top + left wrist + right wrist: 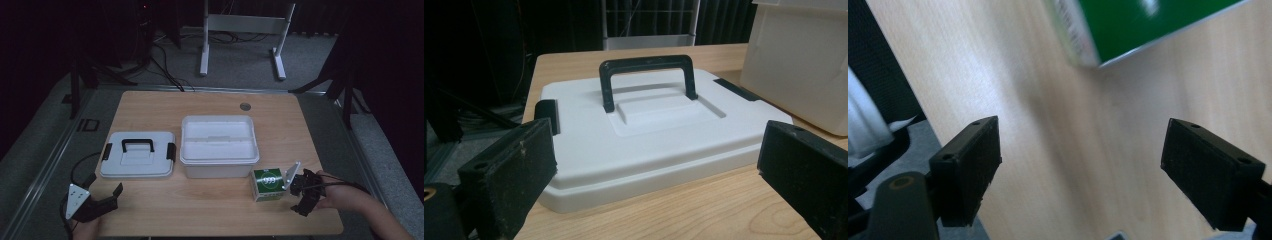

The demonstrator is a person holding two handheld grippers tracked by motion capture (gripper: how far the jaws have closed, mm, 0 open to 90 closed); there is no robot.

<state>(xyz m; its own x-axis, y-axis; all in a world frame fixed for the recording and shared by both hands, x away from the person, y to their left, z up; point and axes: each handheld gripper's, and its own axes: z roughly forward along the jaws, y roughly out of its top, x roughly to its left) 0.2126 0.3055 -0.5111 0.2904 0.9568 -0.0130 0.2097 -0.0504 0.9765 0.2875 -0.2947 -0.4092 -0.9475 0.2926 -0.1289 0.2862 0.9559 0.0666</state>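
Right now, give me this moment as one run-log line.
left gripper: open, idle before lid | right gripper: open, beside green box, not gripping | bin: open

L claw [102,192] & R claw [300,192] both gaping, jaws apart, low at near edge.

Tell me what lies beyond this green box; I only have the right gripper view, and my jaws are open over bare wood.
Observer: The green box stands right in front of an open white storage bin, near the table's right front.
Operator: Where's the bin's lid?
Observer: The white lid with its black handle lies flat on the table, left of the bin.
Operator: And the other gripper?
Observer: The left gripper is open, at the front left, pointing at the lid without touching it.
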